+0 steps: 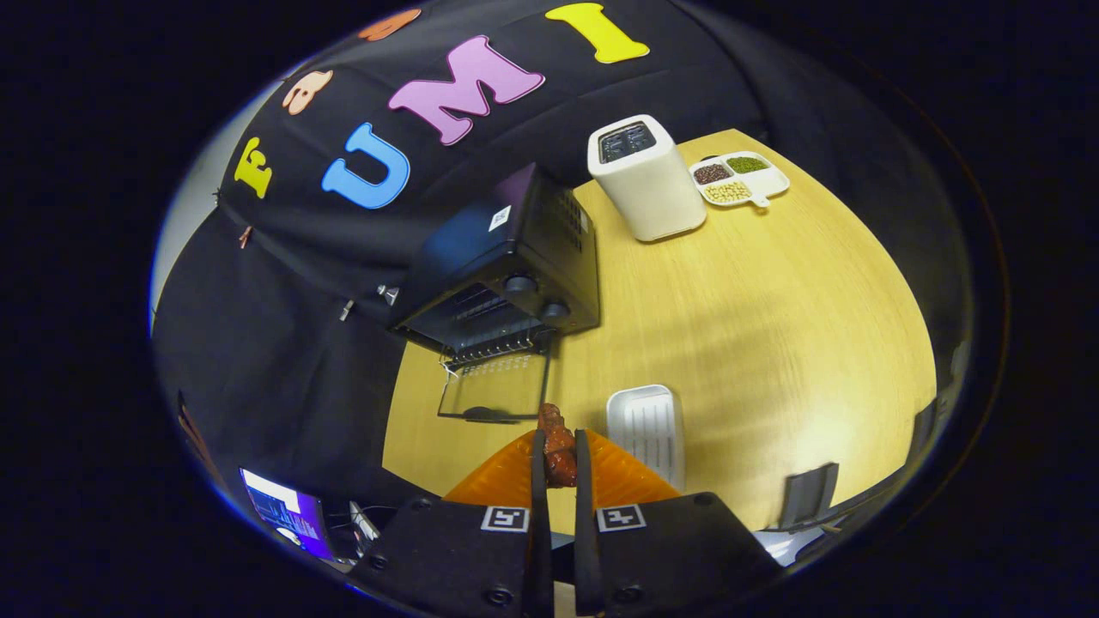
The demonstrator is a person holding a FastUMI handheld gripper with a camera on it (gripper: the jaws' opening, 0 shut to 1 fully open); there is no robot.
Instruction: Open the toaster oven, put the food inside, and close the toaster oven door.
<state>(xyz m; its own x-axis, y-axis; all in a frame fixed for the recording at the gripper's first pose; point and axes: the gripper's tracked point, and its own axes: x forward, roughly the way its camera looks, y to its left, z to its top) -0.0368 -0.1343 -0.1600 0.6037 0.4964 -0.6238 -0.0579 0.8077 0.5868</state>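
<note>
The gripper [559, 463] hangs above the near part of the wooden desk [773, 343], its fingers [538, 481] drawn close and pinching a reddish-brown piece of food [558, 446] between them (it looks glazed, perhaps a meat piece, though I cannot tell exactly what). The food sticks out a little past the fingertips.

Just ahead of the fingers, by the desk's left edge, stands the black toaster oven [506, 266]. Its glass door [494, 390] is folded down flat toward the gripper, with the handle [485, 415] at the near end, and a wire rack [489, 343] shows in the open mouth. Two round knobs [537, 296] sit on the front panel beside the opening.

A white ribbed tray [648, 429] lies on the desk just beside the fingers, on their right, well apart from the oven. At the far edge of the desk stands a white toaster [644, 176], and next to it a white divided dish [740, 178] holds dark, green and pale beans in separate compartments.

Beyond the desk's near-left corner, a lit screen [283, 511] glows low down.
</note>
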